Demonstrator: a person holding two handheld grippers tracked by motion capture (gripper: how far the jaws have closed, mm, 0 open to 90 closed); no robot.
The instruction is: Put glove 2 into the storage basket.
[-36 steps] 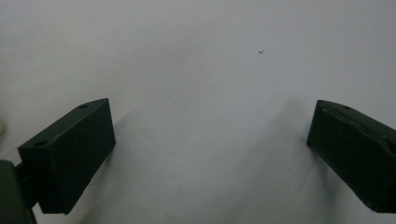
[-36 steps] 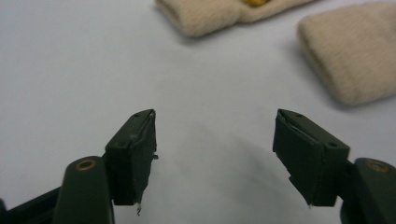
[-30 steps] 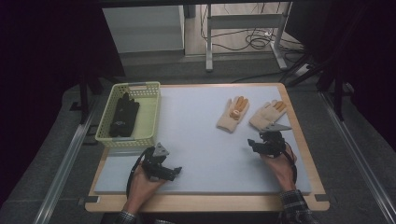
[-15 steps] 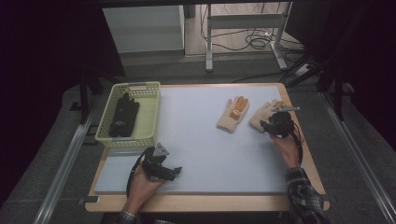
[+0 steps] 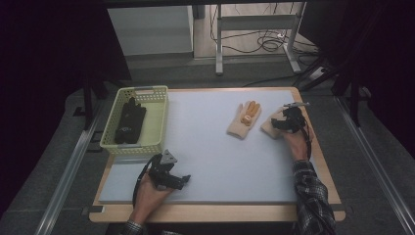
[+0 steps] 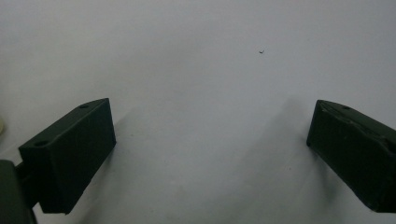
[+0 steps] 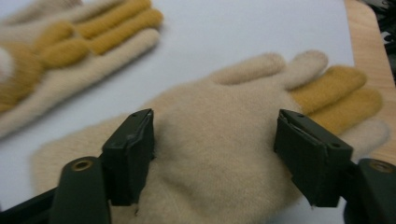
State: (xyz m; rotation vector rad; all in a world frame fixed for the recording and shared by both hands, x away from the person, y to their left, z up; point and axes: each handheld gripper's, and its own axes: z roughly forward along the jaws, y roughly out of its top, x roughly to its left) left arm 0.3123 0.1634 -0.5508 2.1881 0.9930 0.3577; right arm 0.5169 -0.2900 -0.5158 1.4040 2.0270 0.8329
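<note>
Our right gripper [image 7: 215, 158] has its jaws spread across the palm of a cream glove [image 7: 219, 140] by the table's [image 5: 313, 205] right edge (its twin [image 5: 243, 120] lies just beside); closing comes next, we judge. Our left gripper [image 6: 208, 154] rests released near the front edge, by the basket [image 5: 157, 122].

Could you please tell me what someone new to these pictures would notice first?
Probably the right hand-held gripper, open, its jaws straddling the palm of a fuzzy cream knitted glove with mustard-yellow fingers at the table's right edge. Its matching cream-and-yellow glove lies just left of it on the pale blue mat. Far left, a pale yellow plastic basket holds a pair of black gloves.
</note>
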